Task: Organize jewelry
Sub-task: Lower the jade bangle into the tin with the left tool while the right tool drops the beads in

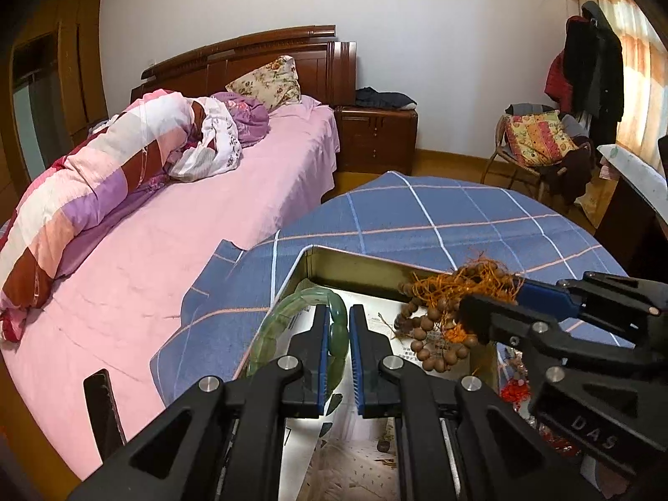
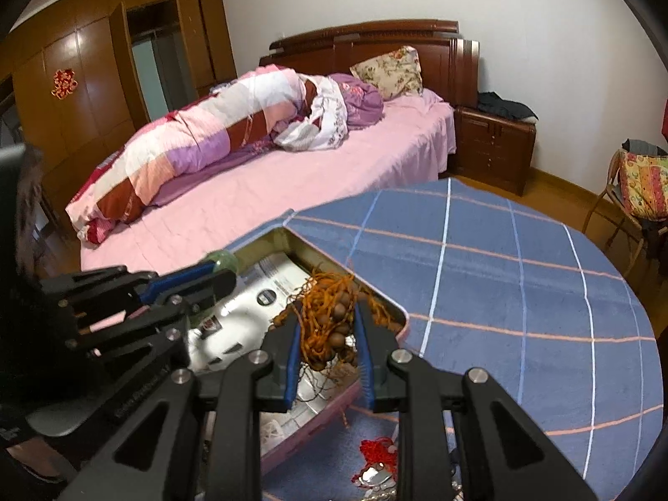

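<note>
Red cord [image 2: 378, 453], perhaps a pendant's, clear only from right wrist.

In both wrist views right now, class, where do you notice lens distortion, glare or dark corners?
Left wrist view: the bed bows in a fisheye curve, corners go black, sunlit curtain is washed out. Right wrist view: the tin floor glares white, the wardrobe bends, edges vignette.

The raised letters "DAS" are showing on the black body of the right gripper [image 1: 488, 304]; other print is staying illegible.
</note>
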Demonstrator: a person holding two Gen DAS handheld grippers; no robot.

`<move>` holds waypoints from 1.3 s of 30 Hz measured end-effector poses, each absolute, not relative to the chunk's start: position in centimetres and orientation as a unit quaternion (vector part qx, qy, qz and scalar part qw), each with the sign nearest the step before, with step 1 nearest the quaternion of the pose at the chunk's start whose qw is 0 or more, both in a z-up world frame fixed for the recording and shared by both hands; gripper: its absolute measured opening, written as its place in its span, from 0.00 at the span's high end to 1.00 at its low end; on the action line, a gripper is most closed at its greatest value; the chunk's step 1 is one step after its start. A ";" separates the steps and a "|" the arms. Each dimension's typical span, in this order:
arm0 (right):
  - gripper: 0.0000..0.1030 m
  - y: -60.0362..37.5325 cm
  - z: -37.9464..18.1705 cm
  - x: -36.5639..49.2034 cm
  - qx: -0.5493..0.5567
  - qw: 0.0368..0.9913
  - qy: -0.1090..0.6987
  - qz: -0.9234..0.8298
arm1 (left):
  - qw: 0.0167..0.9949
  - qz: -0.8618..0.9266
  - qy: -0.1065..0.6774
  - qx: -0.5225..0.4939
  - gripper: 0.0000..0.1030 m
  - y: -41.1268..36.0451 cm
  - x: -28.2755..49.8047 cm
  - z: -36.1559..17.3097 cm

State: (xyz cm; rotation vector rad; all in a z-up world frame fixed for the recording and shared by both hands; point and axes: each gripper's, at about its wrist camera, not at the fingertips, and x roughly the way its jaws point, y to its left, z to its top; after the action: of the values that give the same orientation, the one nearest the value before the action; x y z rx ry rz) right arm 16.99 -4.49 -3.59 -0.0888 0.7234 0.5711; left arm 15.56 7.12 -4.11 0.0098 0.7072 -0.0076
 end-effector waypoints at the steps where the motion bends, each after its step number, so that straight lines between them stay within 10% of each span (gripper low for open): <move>1: 0.75 -4.5 -3.8 17.0 -0.044 0.894 0.353 0.274 | 0.938 -0.003 0.348 0.005 0.92 7.1 15.6 -4.2; 15: 0.71 -4.6 -4.6 17.5 -0.066 0.890 0.370 0.257 | 0.927 0.002 0.374 0.018 0.89 6.9 16.6 -5.6; 28: 0.33 -6.2 -4.1 17.4 -0.038 0.896 0.370 0.242 | 0.933 0.024 0.358 0.011 0.35 7.6 15.8 -5.0; 39: 0.26 -7.9 -3.2 15.7 -0.033 0.896 0.366 0.249 | 0.939 0.049 0.341 0.007 0.31 8.5 13.8 -4.7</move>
State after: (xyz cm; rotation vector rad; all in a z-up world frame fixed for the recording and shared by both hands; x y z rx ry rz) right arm 15.74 -7.91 -3.21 -0.0686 0.7577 0.5167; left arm 13.80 8.47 -4.69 0.0143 0.6956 0.1006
